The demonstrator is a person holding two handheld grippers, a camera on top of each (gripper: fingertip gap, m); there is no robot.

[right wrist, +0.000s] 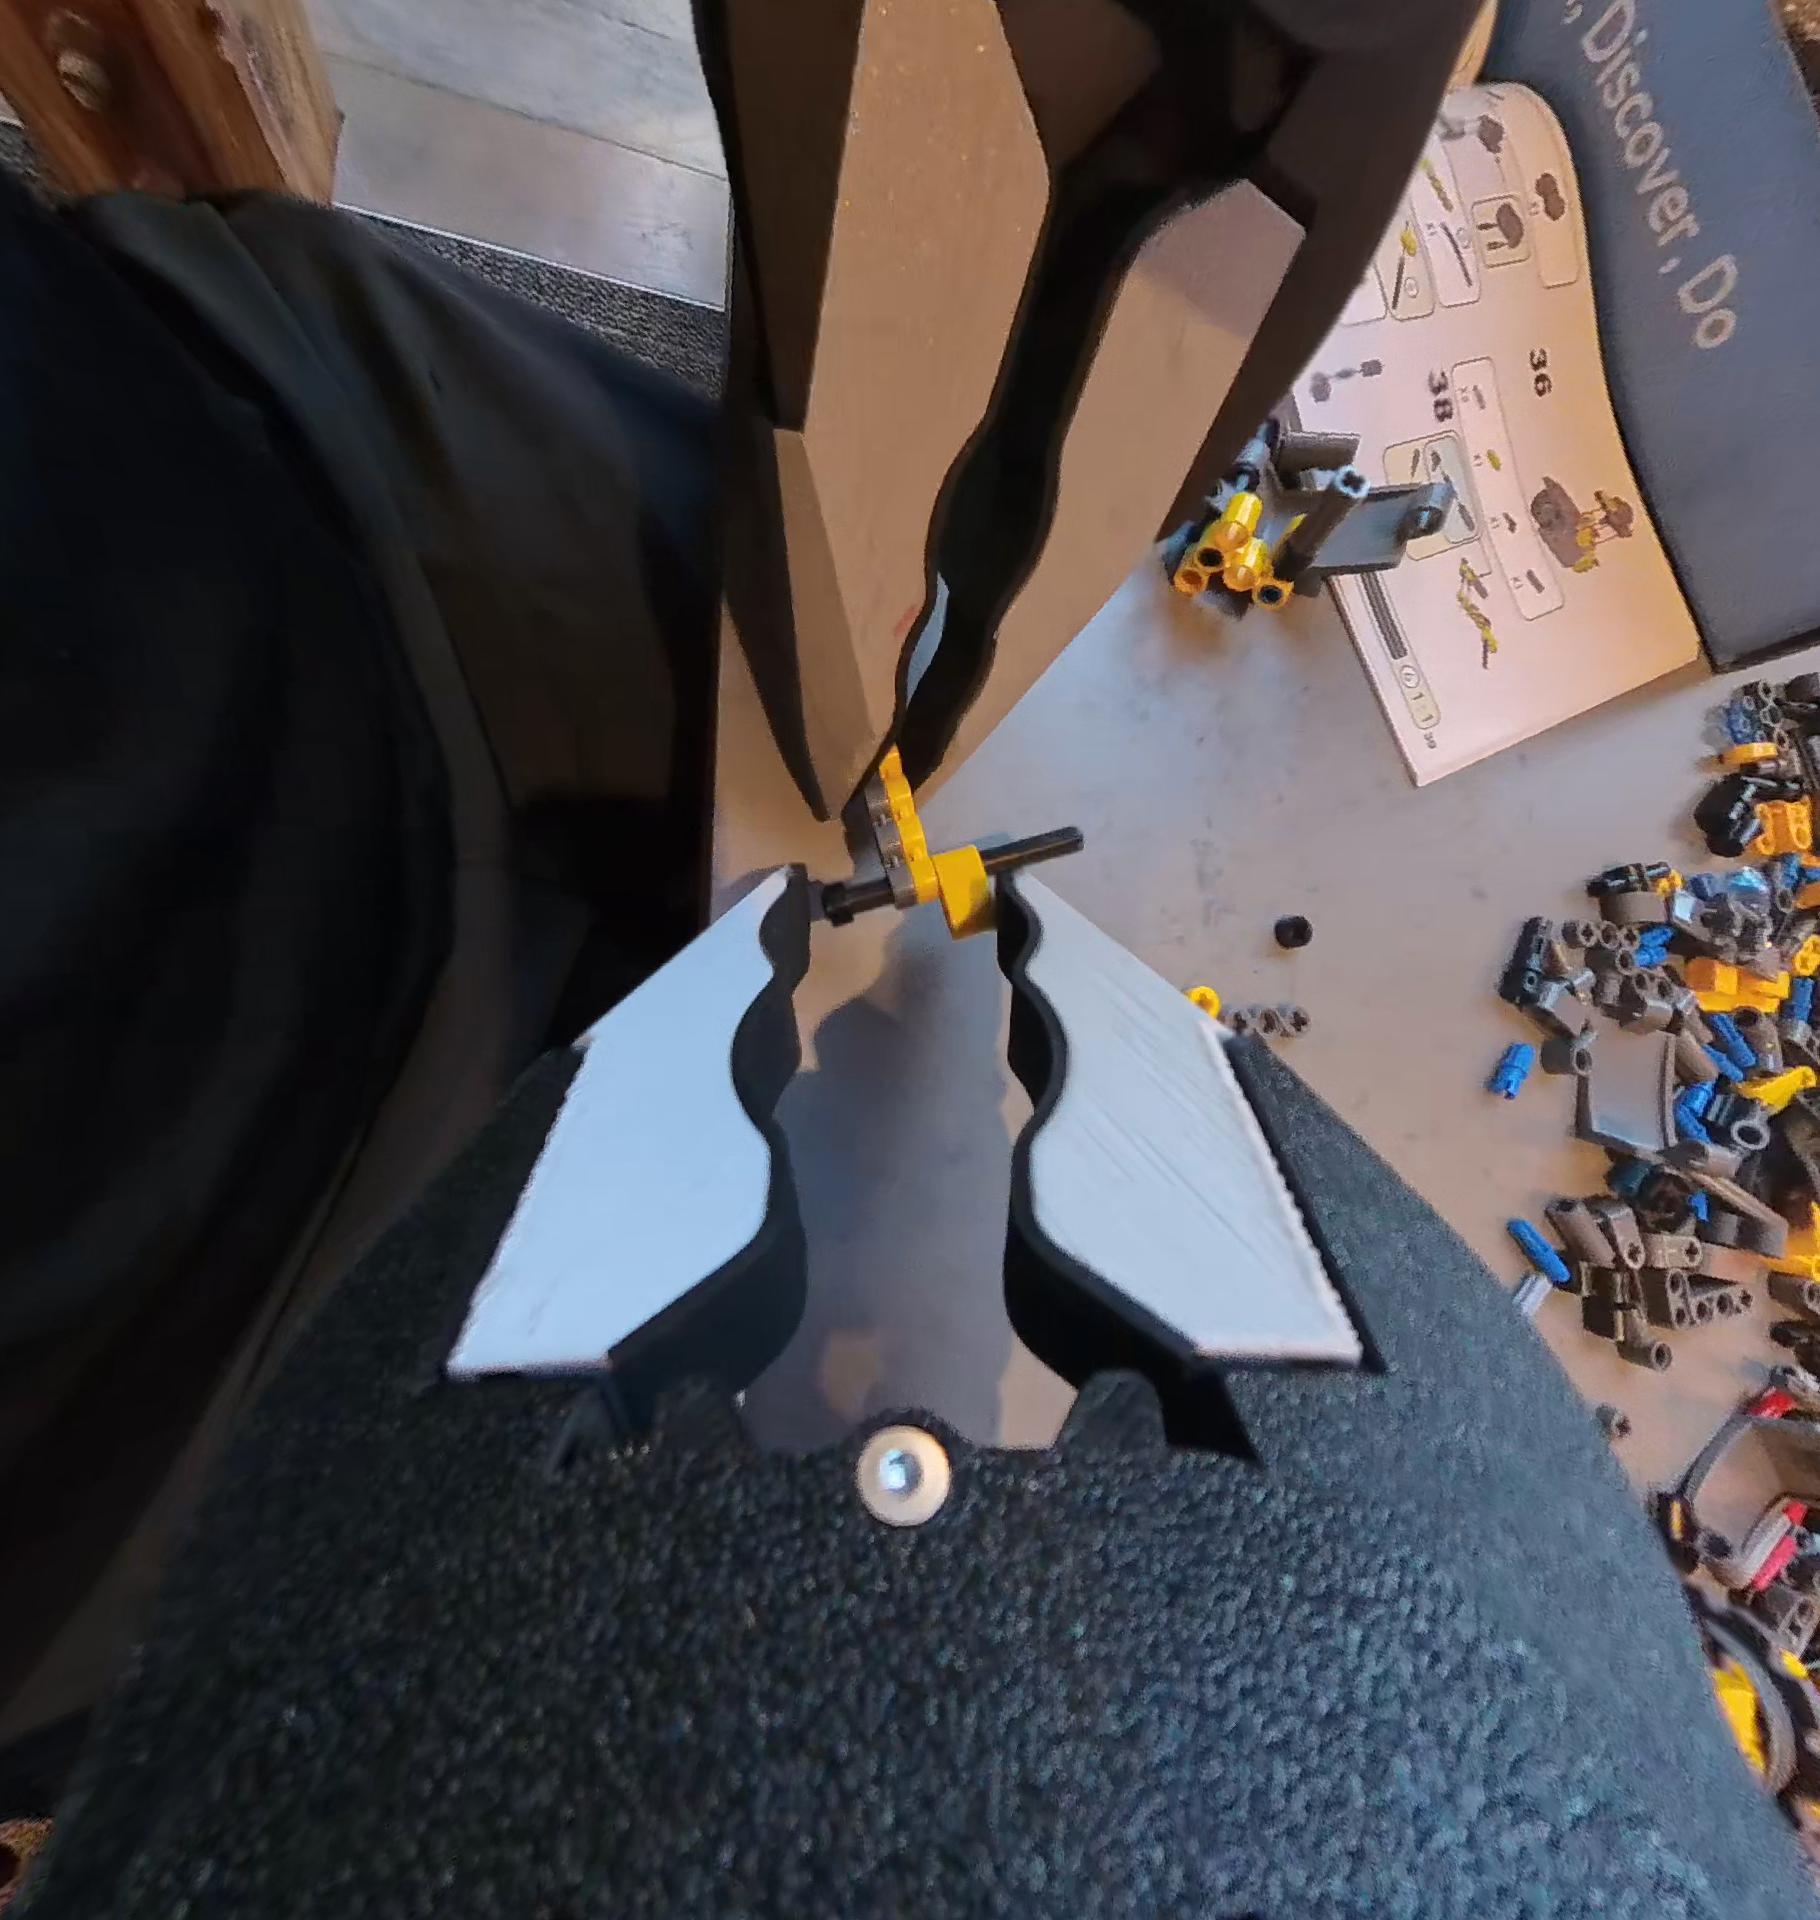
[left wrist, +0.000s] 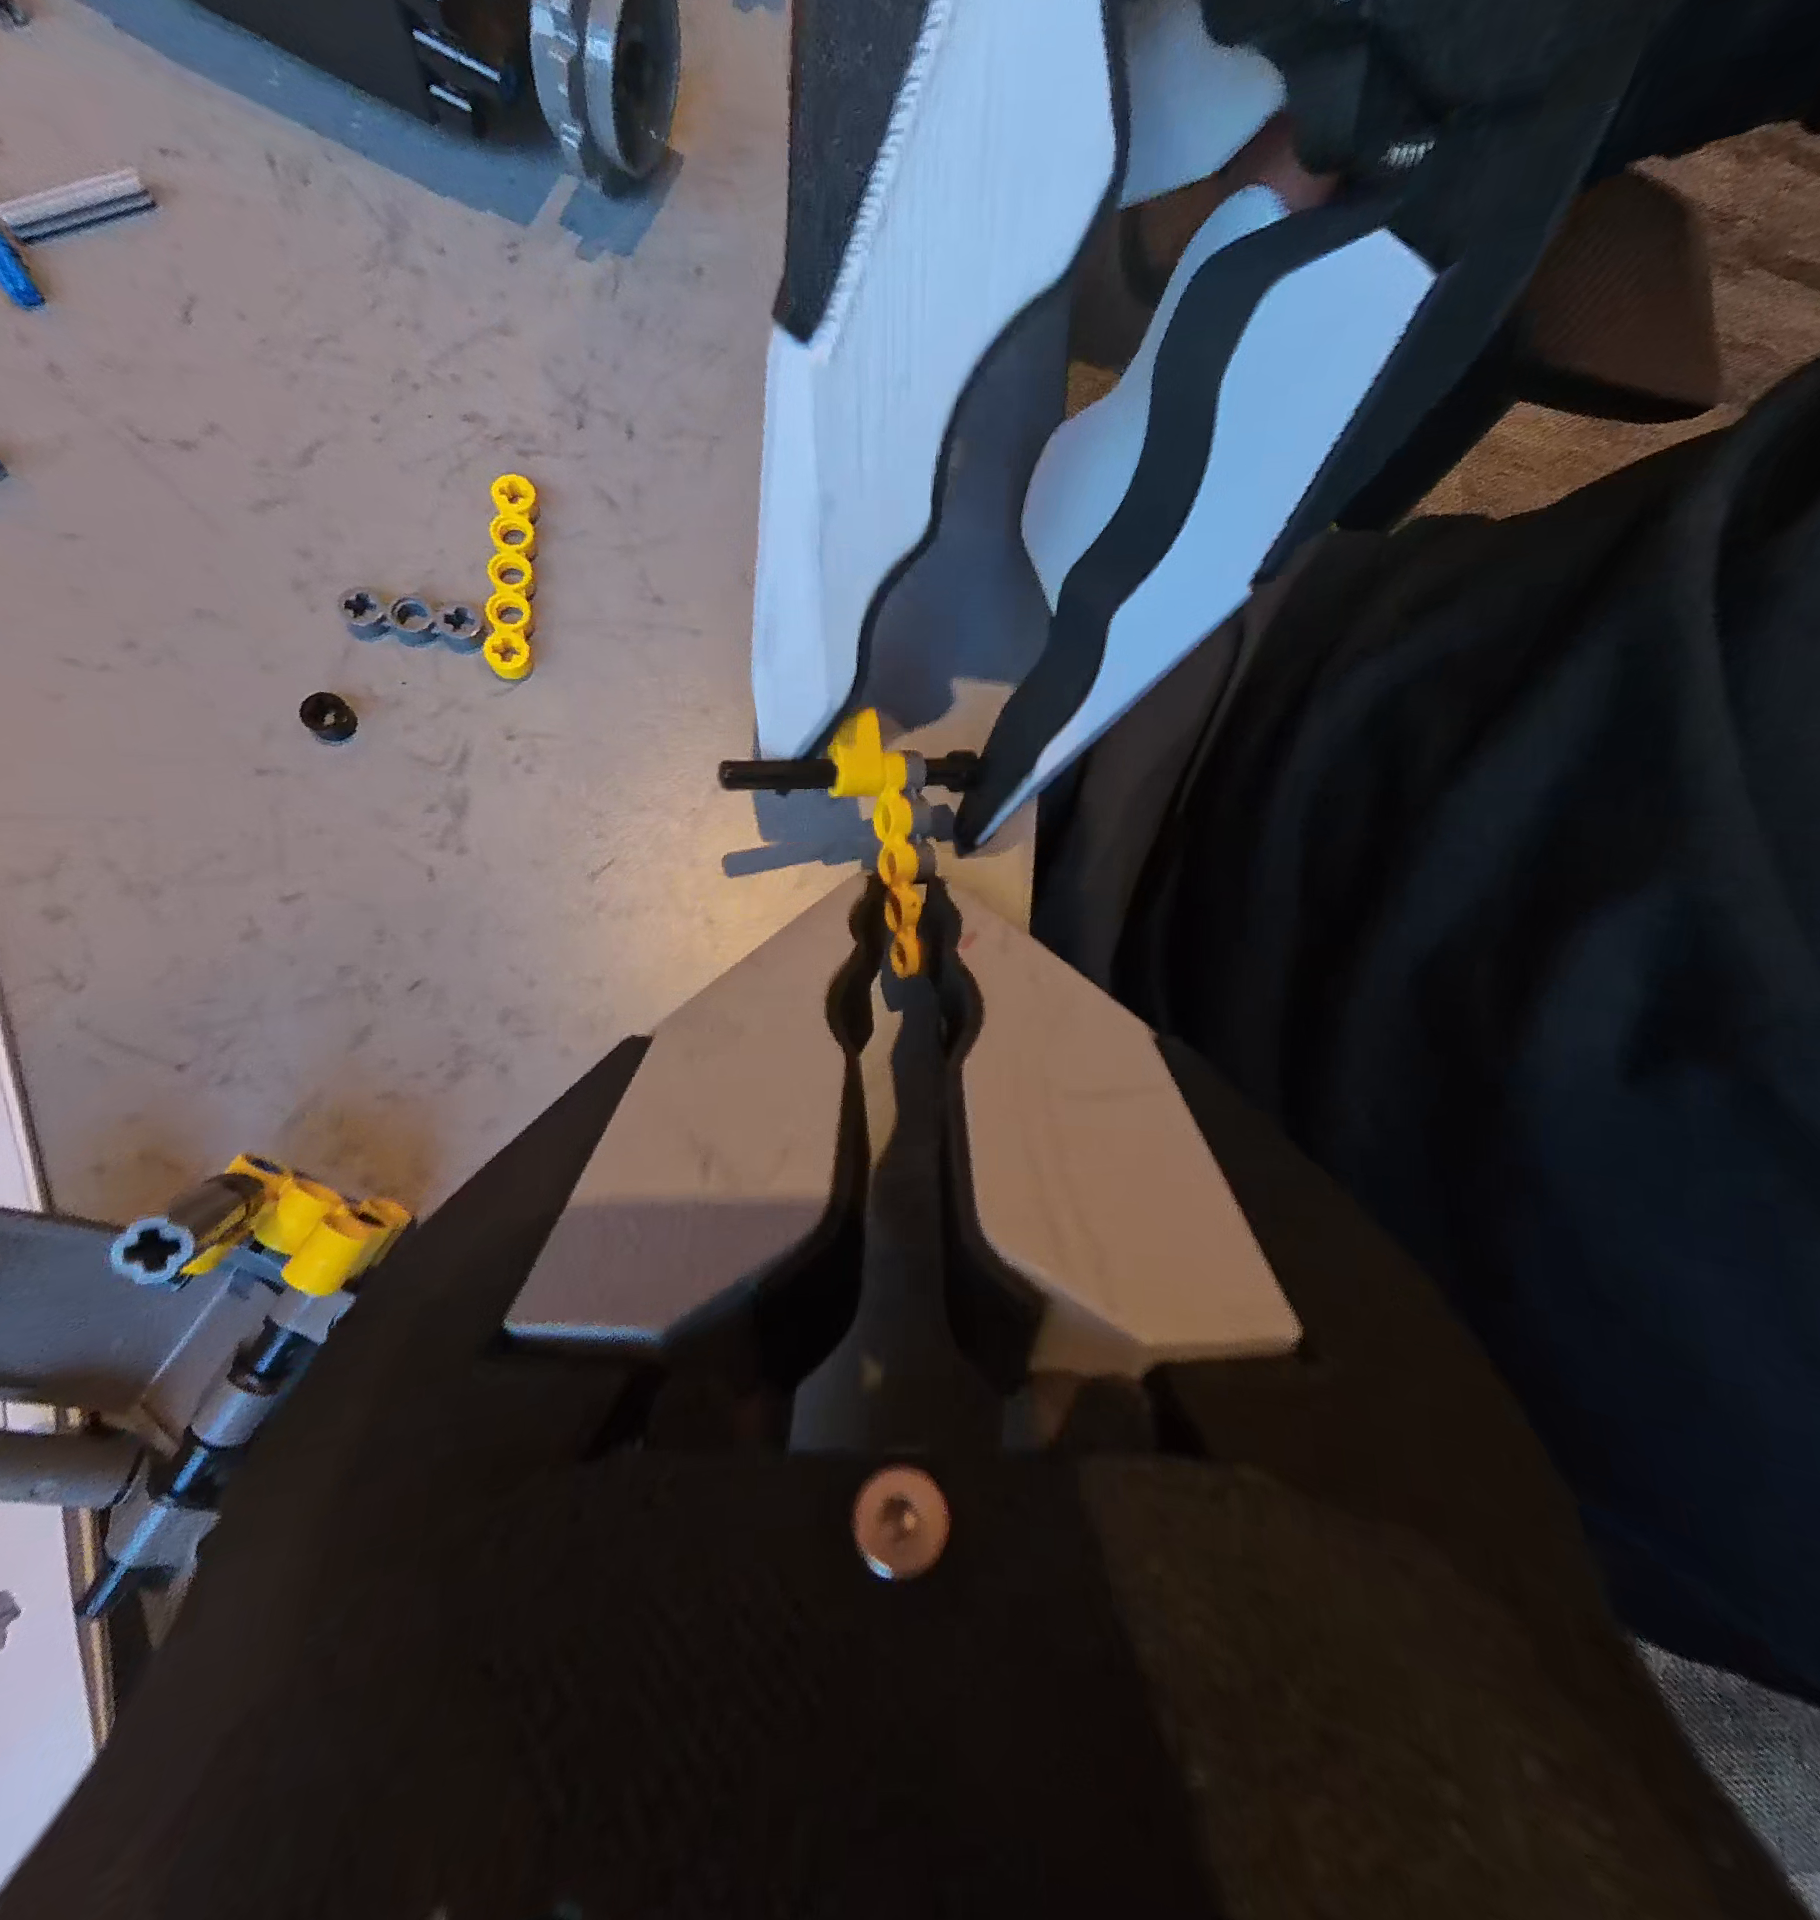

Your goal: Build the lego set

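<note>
My left gripper [left wrist: 901,904] is shut on the lower end of a thin yellow beam [left wrist: 898,862] backed by a grey piece. It holds this above the beige table [left wrist: 262,364]. A black axle [left wrist: 771,774] runs crosswise through the beam's top, with a yellow connector [left wrist: 862,756] on it. My right gripper [right wrist: 901,894] has its jaws partly closed. One tip touches the axle's head and the other presses the yellow connector [right wrist: 960,883]. The left gripper [right wrist: 885,800] comes in from above in the right wrist view, clamping the beam [right wrist: 898,821].
A loose yellow beam [left wrist: 511,577], a grey beam [left wrist: 412,615] and a black bush [left wrist: 327,717] lie on the table. A grey-yellow subassembly [right wrist: 1290,530] sits by an instruction booklet [right wrist: 1488,499]. A pile of parts [right wrist: 1716,1039] is at the right. A person's dark clothing [left wrist: 1457,935] borders the table. My two grippers' fingertips are within a few centimetres of each other. The black bush [left wrist: 327,717] lies around 7 cm away from my right fingertips. It turns up in the right wrist view [right wrist: 1291,930] as well.
</note>
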